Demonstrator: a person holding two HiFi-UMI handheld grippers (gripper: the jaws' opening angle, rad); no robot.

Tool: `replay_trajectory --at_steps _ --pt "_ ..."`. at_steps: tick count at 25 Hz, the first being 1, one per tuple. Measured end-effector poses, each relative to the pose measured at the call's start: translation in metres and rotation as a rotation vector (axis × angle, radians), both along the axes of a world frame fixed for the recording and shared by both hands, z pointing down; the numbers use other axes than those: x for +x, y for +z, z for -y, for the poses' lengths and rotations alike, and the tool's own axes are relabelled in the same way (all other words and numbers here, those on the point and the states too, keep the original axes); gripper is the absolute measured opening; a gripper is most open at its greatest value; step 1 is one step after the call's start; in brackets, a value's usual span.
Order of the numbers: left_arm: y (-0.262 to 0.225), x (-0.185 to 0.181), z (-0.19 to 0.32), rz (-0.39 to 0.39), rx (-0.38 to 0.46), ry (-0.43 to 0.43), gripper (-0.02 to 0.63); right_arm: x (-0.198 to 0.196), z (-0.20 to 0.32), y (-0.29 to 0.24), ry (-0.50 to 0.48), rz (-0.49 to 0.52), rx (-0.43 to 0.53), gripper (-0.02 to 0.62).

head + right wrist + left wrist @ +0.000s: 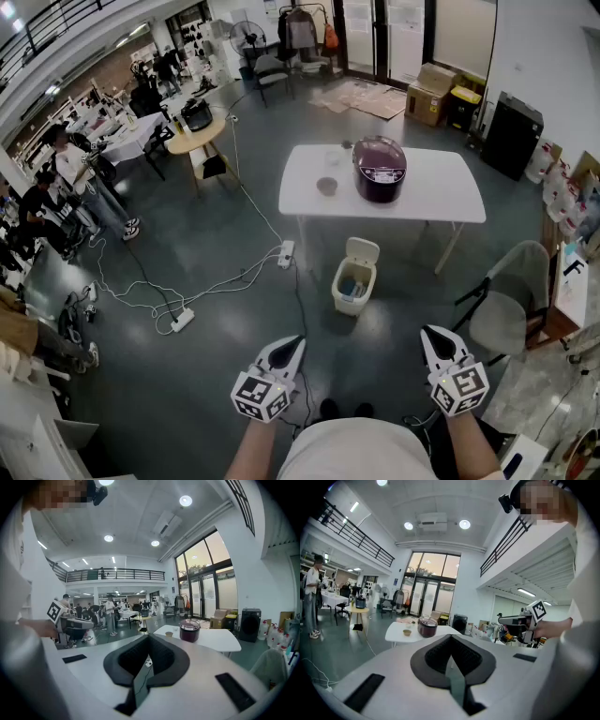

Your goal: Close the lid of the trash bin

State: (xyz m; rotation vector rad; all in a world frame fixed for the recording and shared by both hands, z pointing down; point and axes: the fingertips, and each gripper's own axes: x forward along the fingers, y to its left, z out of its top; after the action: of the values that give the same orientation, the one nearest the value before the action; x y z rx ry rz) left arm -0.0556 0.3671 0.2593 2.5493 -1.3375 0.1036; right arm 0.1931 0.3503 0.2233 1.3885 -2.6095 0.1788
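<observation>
**Approach step: the bin is open and you are not there yet**

The trash bin (353, 284) stands on the floor ahead of you with its lid (363, 250) tipped up and back on the far edge, so nothing of the closing is done. The white table (441, 192) stands just beyond the bin, and a grey chair (506, 305) is off to the bin's right.

Your left gripper (292, 343) and right gripper (431, 332) are both well short of the bin, on your side of it, one to each side of its line. Both have their jaws clenched together with nothing between them, which should suit a push.

Next, I judge, you need to step towards the bin, bring one gripper up behind the raised lid on its table side, and press it forward and down until it seats on the rim. Mind the cable (298, 309) lying on the floor just left of the bin.
</observation>
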Motion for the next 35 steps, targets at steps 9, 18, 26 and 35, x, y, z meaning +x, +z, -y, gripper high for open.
replay_trajectory --at_steps 9,18,26,35 --pt "0.003 0.000 0.002 -0.003 -0.009 0.001 0.015 -0.002 0.002 0.001 -0.010 0.003 0.002 0.005" --pt "0.007 0.003 0.003 -0.007 -0.020 0.009 0.017 -0.003 0.004 0.001 0.015 0.010 -0.003 0.006" --pt "0.012 0.002 0.002 -0.015 -0.029 0.020 0.015 -0.006 0.002 0.005 0.035 -0.003 -0.007 0.011" --pt "0.018 -0.003 0.000 -0.024 -0.048 0.041 0.015 -0.014 -0.001 0.008 0.048 0.001 -0.020 0.037"
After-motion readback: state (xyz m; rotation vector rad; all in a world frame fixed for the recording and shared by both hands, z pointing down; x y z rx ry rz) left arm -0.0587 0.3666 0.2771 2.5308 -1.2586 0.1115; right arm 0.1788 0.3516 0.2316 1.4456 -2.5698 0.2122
